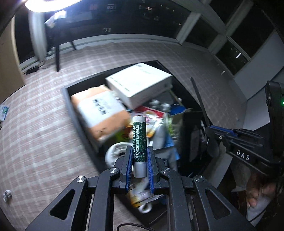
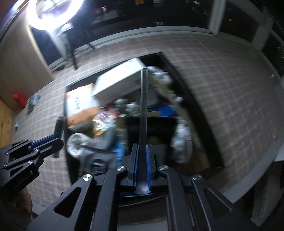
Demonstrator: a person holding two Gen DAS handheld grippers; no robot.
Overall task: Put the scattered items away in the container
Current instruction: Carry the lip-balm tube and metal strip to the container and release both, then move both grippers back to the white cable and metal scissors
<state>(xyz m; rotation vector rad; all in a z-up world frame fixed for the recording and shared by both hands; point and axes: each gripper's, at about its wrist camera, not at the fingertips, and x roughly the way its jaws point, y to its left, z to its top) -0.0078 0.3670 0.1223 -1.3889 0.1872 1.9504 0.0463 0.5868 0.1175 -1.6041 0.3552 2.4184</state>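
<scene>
The lip balm tube [image 1: 140, 145] stands upright between the blue pads of the left gripper [image 1: 140, 151], and the fingers squeeze it tight on both sides. It is green with white ends. The tube is held up in the air over the near part of the black container [image 1: 80, 128].

The right gripper [image 2: 142, 151] is clenched on a thin dark stick [image 2: 143, 113], which points straight up and away over the same container.

Inside the container lie many things in a heap. A white box [image 1: 140, 85] leans at the far side. An orange and white packet [image 1: 101, 115] lies to its left. A white tape roll [image 1: 115, 152] sits near the front.

The container rests on a checked carpet [image 1: 44, 133]. A bright ring lamp [image 2: 55, 12] shines at the far left.
</scene>
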